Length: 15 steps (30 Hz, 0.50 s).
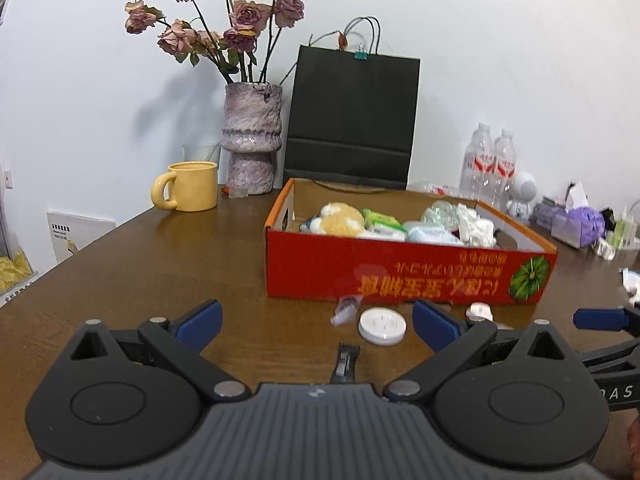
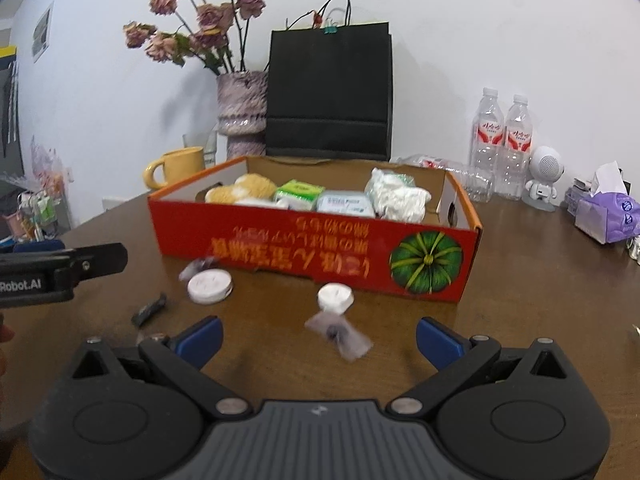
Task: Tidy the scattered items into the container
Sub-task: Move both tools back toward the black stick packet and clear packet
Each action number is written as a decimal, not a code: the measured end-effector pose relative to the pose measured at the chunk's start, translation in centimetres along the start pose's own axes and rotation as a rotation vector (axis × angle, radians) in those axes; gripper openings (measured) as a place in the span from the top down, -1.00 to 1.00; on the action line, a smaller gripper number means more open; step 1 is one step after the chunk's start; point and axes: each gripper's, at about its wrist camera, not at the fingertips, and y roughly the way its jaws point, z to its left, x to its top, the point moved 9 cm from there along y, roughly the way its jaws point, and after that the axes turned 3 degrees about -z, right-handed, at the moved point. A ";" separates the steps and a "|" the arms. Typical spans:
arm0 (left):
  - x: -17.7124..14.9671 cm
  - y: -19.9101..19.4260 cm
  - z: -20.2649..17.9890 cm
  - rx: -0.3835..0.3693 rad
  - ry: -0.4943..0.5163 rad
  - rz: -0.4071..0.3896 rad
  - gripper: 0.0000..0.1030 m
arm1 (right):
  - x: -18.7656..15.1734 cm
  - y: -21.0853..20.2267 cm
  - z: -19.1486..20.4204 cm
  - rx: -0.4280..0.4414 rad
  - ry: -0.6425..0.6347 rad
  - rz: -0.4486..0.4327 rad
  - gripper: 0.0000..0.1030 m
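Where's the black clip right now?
On the table, not in the box. In the left wrist view the black clip lies between the open fingers of the left gripper, just nearer than the white disc.

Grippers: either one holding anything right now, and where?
Nothing held. Left gripper and right gripper are both open, empty, above the table.

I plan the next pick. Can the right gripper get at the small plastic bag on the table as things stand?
Probably yes. The right gripper has its jaws wide open, and the small plastic bag lies on bare table between them, apart from the red box, nothing covering it.
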 end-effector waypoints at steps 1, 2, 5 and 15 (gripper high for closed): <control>-0.2 0.0 -0.1 0.002 0.008 0.003 -1.00 | -0.2 -0.1 0.1 0.001 -0.004 0.002 -1.00; -0.4 -0.1 -0.2 0.004 0.016 0.006 -1.00 | -0.3 -0.3 0.2 0.002 -0.008 0.002 -1.00; -0.7 -0.1 -0.5 0.013 0.039 0.016 -1.00 | -0.5 -0.8 0.5 0.001 -0.023 -0.004 -1.00; -0.8 -0.2 -0.7 0.077 0.091 0.016 -1.00 | -0.6 -1.0 0.7 -0.021 -0.048 0.002 -1.00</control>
